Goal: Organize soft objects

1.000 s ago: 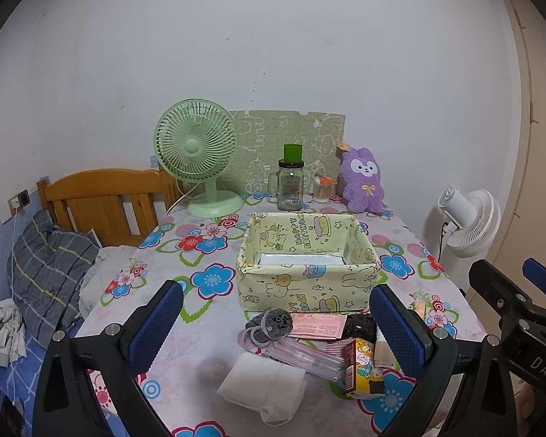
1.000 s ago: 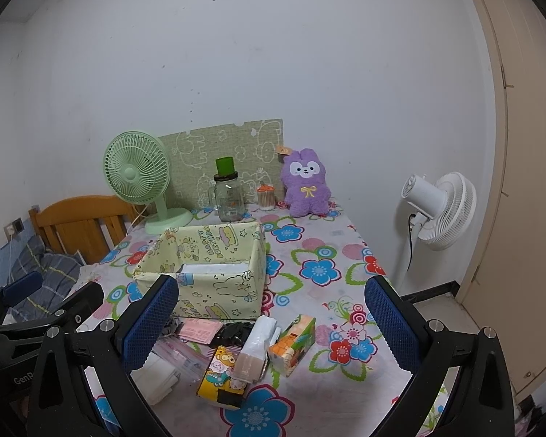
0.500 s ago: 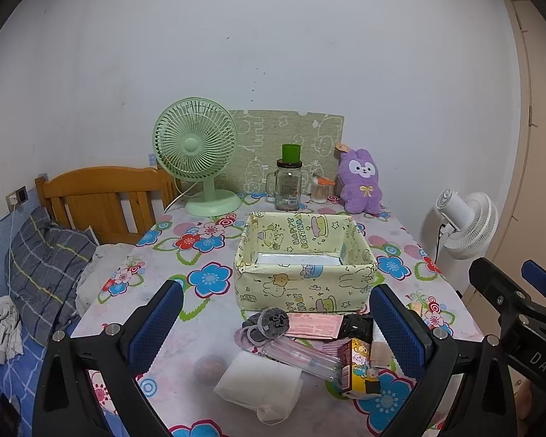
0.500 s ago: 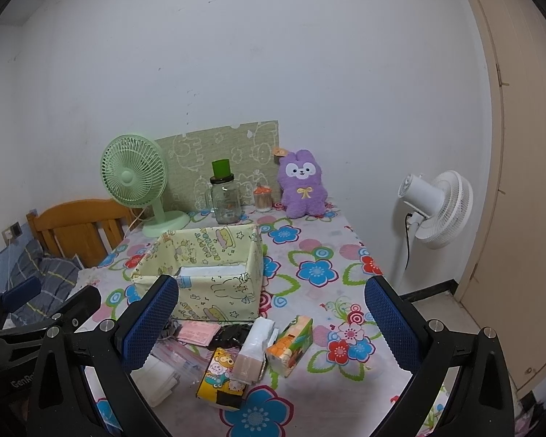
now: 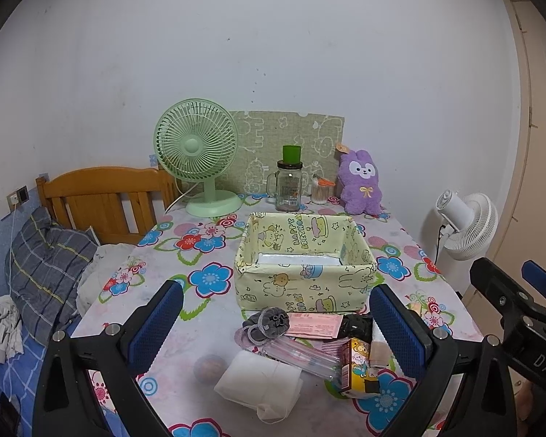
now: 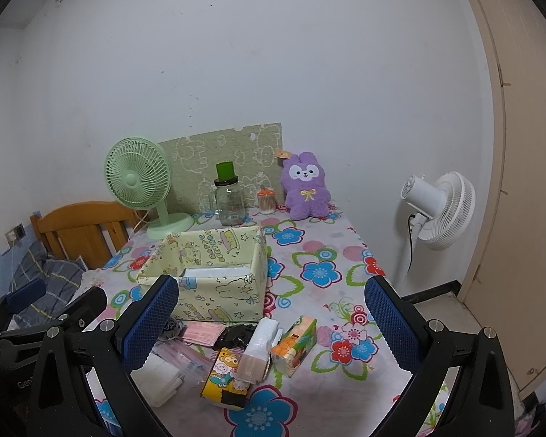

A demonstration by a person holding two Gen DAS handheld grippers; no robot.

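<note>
Blue-padded, your left gripper [image 5: 276, 327] and right gripper [image 6: 271, 318] gape wide, gripping nothing. Grey sock bundle [image 5: 269, 324], white cloth [image 5: 260, 382] and tissue packs [image 6: 258, 349] lie just before the yellow fabric box [image 5: 304, 291].

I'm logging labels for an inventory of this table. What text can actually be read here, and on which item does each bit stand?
"HAPPY BIRTHDAY": inside back wall of the yellow fabric box.
"DAS": cut-off lettering on the right gripper's body.
"Gen": cut-off lettering on the left gripper's body.
Pink packet, cartoon carton, glass jar: print too small to read.
</note>
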